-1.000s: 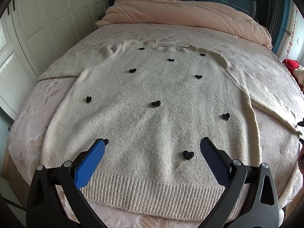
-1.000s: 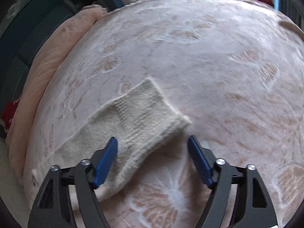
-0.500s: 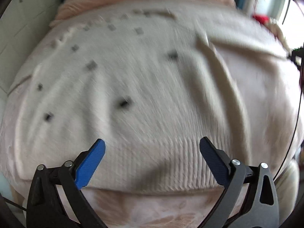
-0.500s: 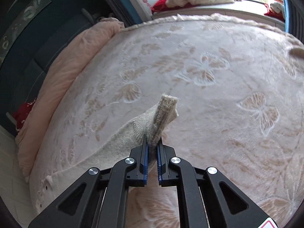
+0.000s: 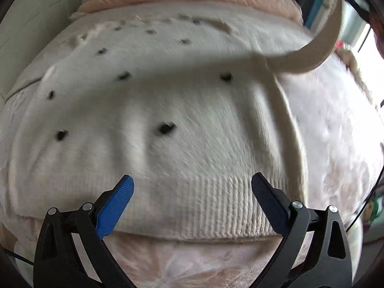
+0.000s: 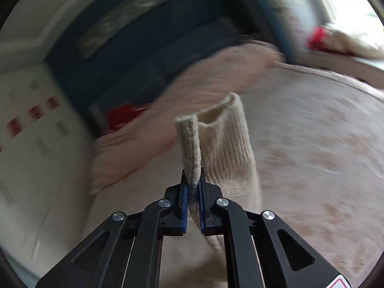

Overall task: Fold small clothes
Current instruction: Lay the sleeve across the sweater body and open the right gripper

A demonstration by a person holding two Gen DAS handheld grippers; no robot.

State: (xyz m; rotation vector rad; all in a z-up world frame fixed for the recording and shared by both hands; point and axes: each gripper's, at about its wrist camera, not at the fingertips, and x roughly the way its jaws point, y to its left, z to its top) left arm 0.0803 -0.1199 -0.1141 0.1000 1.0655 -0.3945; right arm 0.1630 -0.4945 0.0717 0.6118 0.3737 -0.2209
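Left gripper [image 5: 192, 187]: blue fingers spread wide at lower centre of its frame, over the ribbed hem, gripping nothing
Sweater [image 5: 168, 110]: cream with black hearts; flat across the pink bed cover [image 5: 336, 129]; fills mid-frame
Sleeve [image 5: 319, 48]: lifted, arcing to upper right
Right gripper [image 6: 192, 192]: pressed together, pinching the sleeve cuff [image 6: 216, 139]; centre frame

Tongs [image 5: 192, 193] gape above sweater [image 5: 182, 124]
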